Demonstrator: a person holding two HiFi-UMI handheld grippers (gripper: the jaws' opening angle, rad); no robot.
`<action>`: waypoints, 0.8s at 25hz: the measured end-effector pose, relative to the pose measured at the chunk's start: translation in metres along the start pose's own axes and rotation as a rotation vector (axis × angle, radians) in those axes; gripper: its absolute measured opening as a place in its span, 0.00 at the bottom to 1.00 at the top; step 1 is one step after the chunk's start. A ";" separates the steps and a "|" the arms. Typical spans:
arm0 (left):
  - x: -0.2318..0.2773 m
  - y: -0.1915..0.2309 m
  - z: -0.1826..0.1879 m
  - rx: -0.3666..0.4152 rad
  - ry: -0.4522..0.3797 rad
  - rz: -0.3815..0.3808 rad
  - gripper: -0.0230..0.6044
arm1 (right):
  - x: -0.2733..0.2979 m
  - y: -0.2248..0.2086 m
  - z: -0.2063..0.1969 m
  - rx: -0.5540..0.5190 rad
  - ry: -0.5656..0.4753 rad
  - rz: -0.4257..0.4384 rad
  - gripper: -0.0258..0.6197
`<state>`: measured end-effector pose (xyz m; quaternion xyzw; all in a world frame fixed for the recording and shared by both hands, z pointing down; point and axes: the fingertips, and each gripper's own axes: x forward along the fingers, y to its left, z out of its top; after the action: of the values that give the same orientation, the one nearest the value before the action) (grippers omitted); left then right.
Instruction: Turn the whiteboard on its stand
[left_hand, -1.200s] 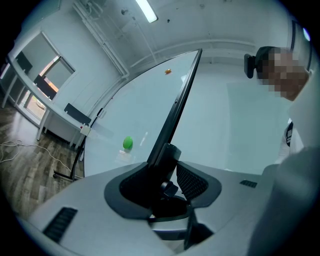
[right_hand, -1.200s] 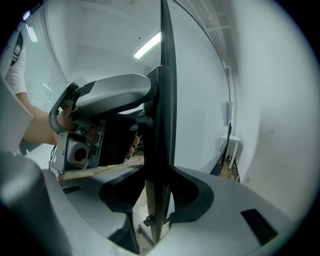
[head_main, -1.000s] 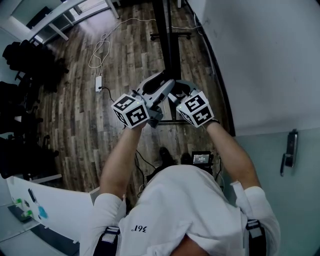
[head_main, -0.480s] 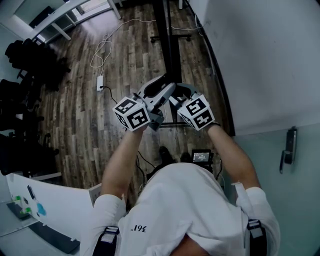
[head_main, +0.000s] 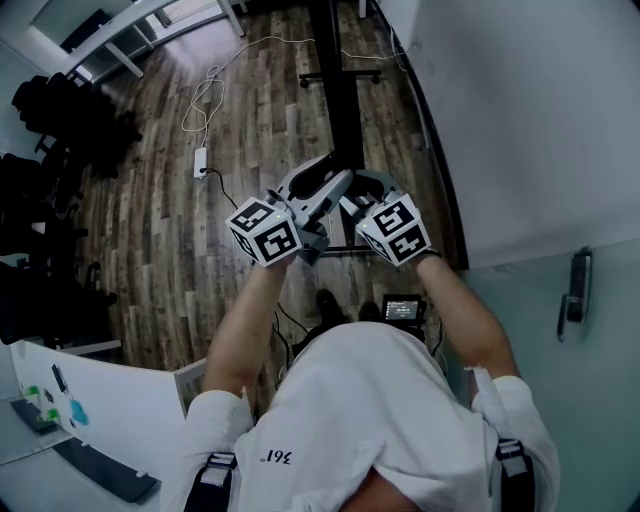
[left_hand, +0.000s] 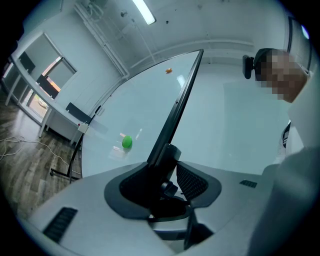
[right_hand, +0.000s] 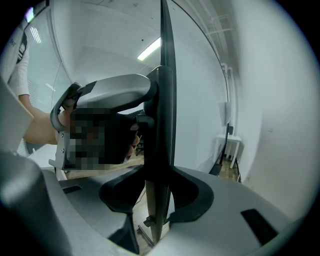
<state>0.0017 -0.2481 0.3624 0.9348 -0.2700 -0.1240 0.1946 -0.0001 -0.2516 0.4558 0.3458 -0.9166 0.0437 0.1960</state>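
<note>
The whiteboard (head_main: 520, 120) stands edge-on in the head view, its black frame edge (head_main: 340, 90) running down to my hands. My left gripper (head_main: 325, 185) is shut on that edge from the left. My right gripper (head_main: 358, 190) is shut on it from the right, close beside the left one. In the left gripper view the black frame edge (left_hand: 180, 95) rises from between the jaws of the left gripper (left_hand: 167, 165), with a green magnet (left_hand: 127, 142) on the board face. In the right gripper view the frame edge (right_hand: 165, 75) sits in the right gripper (right_hand: 159, 185), and the left gripper (right_hand: 115, 95) shows beyond it.
The stand's black foot (head_main: 340, 75) rests on the wood floor. A power strip (head_main: 200, 160) with a white cable (head_main: 205, 90) lies to the left. Black chairs (head_main: 50, 130) fill the far left, a white table (head_main: 90, 420) the lower left. A door handle (head_main: 573, 298) is at right.
Both grippers, still clamped on the board's edge, have drifted slightly down the head view toward the person. The white table at lower left has slid a little toward the picture's edge.
</note>
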 end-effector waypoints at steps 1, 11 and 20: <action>-0.001 -0.002 0.000 -0.001 0.000 0.001 0.32 | -0.002 0.002 0.000 0.001 0.000 0.000 0.30; -0.006 -0.019 -0.006 -0.002 -0.001 0.002 0.32 | -0.017 0.011 -0.004 -0.002 -0.007 0.011 0.30; -0.009 -0.028 -0.010 -0.004 -0.012 0.012 0.32 | -0.026 0.016 -0.007 -0.001 -0.015 0.018 0.30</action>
<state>0.0104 -0.2189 0.3603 0.9320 -0.2765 -0.1291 0.1955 0.0093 -0.2225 0.4527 0.3378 -0.9211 0.0426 0.1890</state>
